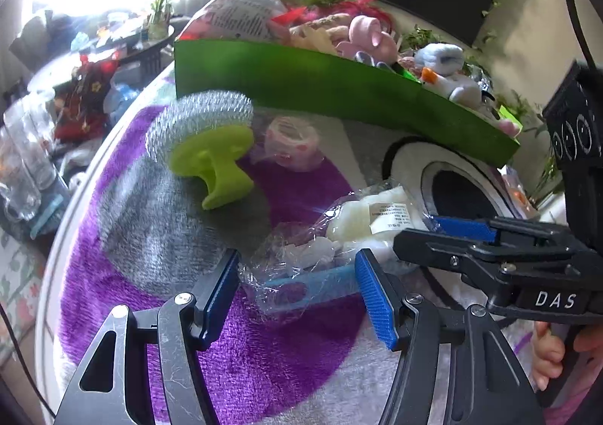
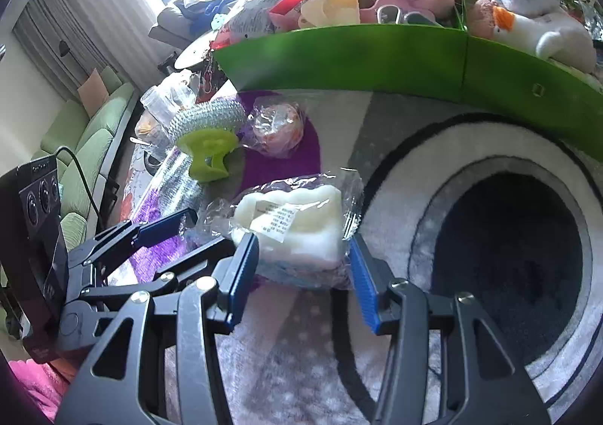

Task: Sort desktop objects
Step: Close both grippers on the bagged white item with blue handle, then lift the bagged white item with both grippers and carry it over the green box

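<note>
A clear plastic bag with white sponges [image 1: 373, 221] [image 2: 297, 225] lies on the patterned rug. My left gripper [image 1: 297, 297] is open, its jaws around the bag's near crinkled end with a blue strip inside. My right gripper [image 2: 301, 274] is open, its jaws on either side of the sponge bag. A steel-wool scrubber with a lime green handle [image 1: 211, 146] [image 2: 207, 138] lies further back. A wrapped pink-and-orange roll [image 1: 294, 138] [image 2: 279, 127] lies beside it.
A green box [image 1: 320, 86] [image 2: 358, 59] full of plush toys and trinkets stands at the back. The rug's dark round patch [image 2: 508, 259] lies to the right. Glass jars [image 1: 22, 161] and clutter stand off the left edge.
</note>
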`<action>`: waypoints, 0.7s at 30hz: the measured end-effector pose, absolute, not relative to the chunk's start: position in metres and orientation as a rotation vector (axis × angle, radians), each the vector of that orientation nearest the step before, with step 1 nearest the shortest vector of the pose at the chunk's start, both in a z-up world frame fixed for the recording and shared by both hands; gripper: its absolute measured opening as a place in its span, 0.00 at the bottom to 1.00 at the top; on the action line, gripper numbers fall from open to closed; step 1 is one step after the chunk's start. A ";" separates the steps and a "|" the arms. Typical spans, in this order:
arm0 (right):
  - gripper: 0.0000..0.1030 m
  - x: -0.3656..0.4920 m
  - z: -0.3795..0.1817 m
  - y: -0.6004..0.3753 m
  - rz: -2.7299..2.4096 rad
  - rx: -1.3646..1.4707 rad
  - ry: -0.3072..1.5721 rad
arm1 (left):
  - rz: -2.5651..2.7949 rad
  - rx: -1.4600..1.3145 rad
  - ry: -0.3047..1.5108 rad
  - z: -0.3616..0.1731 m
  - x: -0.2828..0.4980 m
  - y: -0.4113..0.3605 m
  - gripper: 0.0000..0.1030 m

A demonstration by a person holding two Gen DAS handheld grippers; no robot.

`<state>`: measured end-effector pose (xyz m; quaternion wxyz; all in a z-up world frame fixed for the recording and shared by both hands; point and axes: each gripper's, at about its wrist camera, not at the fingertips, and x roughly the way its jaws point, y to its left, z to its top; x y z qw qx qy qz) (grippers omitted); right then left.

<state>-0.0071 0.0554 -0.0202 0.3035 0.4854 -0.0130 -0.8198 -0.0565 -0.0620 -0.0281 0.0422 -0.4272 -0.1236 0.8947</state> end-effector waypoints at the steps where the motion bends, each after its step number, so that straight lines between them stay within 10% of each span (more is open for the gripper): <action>1: 0.48 -0.008 -0.022 0.056 -2.169 1.297 -0.031 | 2.728 -1.312 -0.403 -0.029 -0.057 -0.064 0.61; 21: 0.41 -0.005 -0.004 0.059 -2.198 1.235 -0.040 | 2.737 -1.142 -0.357 0.005 -0.054 -0.053 0.59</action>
